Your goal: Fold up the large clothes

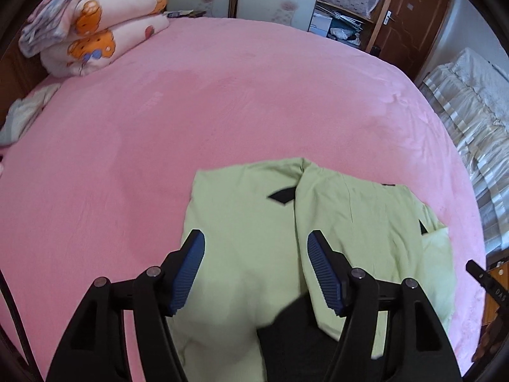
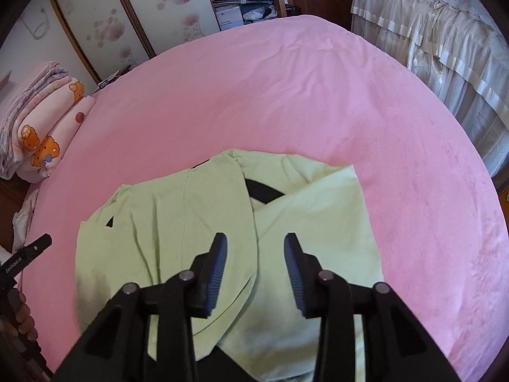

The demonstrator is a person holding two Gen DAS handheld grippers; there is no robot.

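Left gripper (image 1: 256, 238): black two-finger tool with ribbed blue pads (image 1: 187, 272), jaws spread wide, nothing between the pads, pointing steeply downward and raised clear of the surface below. Right gripper (image 2: 255, 242): same black build, blue pads (image 2: 218, 270), jaws parted more narrowly, nothing clamped, likewise angled steeply down and held clear. In the right wrist view, a hand (image 2: 24, 318) shows at the lower left edge, wrapped around the left gripper's handle.
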